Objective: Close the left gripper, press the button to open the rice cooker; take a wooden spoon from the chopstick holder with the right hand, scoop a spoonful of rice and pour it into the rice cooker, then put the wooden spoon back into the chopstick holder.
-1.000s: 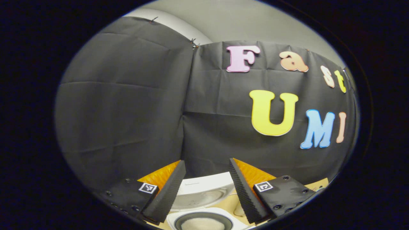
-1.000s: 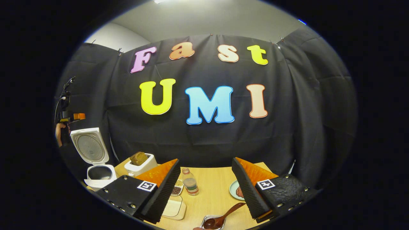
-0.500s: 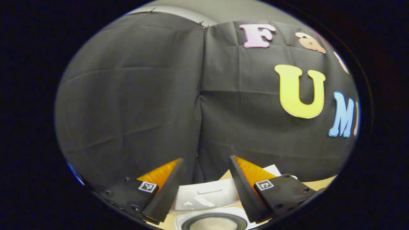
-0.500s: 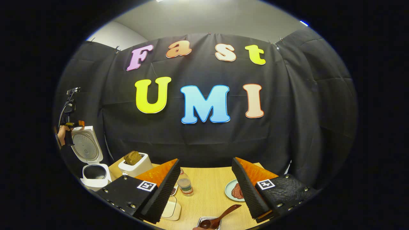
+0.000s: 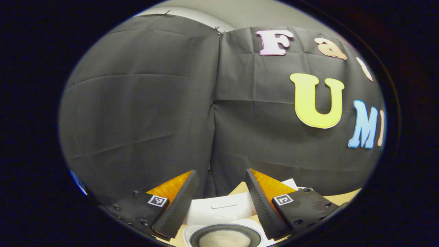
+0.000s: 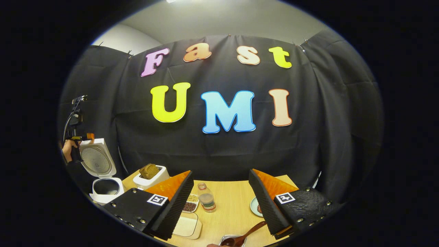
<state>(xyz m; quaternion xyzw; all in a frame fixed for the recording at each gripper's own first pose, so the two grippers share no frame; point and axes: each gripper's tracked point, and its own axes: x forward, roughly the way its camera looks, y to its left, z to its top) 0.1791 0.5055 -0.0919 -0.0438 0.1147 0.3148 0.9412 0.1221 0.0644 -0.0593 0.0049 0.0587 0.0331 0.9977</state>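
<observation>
lid: rice cooker (image 6: 103, 185) is open, rice in pot (image 5: 224, 238)
left gripper (image 5: 219, 202): jaws apart, empty, has drifted slightly since 0.5 s ago
right gripper (image 6: 219, 206): jaws apart, empty, still above wooden spoon (image 6: 245, 235)
spoon: sits in holder (image 6: 233, 240) at bottom edge
next: grab spoon

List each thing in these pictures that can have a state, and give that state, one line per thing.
rice cooker: lid up, open.
left gripper: open, holding nothing.
right gripper: open, holding nothing.
wooden spoon: leaning in its holder.
toaster: bread in the slot.
bottle: upright, capped.
</observation>
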